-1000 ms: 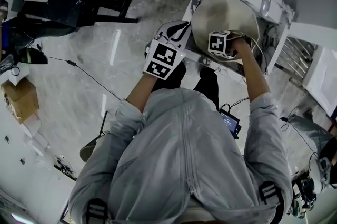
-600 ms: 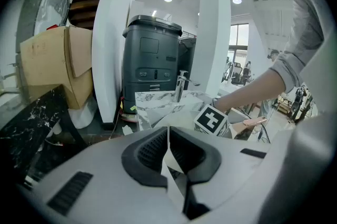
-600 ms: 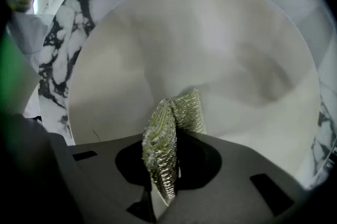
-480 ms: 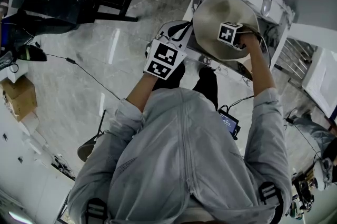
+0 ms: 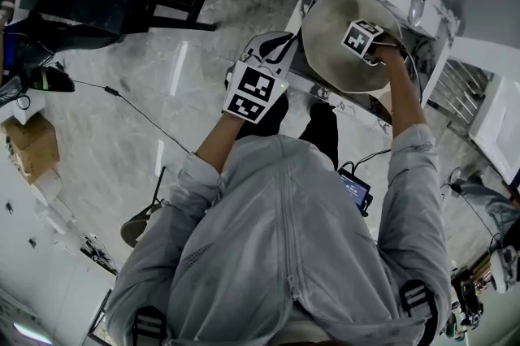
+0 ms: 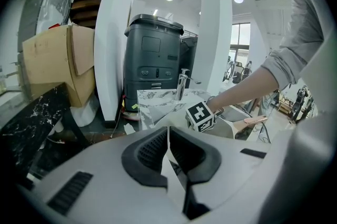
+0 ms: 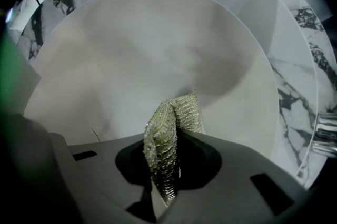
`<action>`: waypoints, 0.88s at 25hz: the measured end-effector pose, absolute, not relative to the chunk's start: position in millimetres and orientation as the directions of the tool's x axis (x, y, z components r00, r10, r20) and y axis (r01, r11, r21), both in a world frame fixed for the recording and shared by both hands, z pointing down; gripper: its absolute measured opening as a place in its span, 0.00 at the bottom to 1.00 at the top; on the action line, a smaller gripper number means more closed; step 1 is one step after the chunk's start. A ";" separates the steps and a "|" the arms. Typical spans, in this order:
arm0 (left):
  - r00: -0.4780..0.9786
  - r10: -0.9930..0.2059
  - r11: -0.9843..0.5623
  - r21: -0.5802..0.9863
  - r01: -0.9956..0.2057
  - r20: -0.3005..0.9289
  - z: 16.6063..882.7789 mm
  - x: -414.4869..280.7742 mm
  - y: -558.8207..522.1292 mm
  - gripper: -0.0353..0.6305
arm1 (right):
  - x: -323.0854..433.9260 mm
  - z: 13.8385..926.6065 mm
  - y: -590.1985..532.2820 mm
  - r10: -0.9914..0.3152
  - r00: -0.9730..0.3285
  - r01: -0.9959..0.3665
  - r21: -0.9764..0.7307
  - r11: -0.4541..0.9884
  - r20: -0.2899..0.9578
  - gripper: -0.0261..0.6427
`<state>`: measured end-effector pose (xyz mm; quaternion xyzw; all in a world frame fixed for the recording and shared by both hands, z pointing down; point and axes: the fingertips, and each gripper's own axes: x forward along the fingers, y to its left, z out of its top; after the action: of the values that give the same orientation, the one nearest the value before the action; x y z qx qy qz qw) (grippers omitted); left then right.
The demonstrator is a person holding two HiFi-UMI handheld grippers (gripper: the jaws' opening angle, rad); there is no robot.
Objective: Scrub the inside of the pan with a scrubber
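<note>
- Head view: my left gripper (image 5: 276, 50) sits at the left rim of the pale round pan (image 5: 329, 56) in the upper middle of the frame. My right gripper (image 5: 363, 40) is over the pan's inside, right of its centre.
- Left gripper view: at lower centre my jaws are pressed almost together, pinching a thin pale edge of the pan (image 6: 171, 120). The right gripper's marker cube (image 6: 200, 115) shows just above them.
- Right gripper view: at lower centre my jaws clamp a folded green-silver scrubber (image 7: 167, 136), its tip against the pan's inside (image 7: 158, 54). A marble counter (image 7: 297, 86) runs along the right.
</note>
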<state>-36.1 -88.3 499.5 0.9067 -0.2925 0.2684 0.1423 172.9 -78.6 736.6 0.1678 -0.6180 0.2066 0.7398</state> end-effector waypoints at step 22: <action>0.680 -0.462 -0.776 0.113 -0.621 0.570 499.9 -41.2 -99.6 0.10 | 99.8 734.2 -98.0 -0.017 0.026 -0.392 0.026 0.920 1.000 0.16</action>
<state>-41.2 -99.6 499.9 0.9041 -0.2993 0.2654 0.1502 99.8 -98.0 734.2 0.1492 -0.6848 0.1339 0.7007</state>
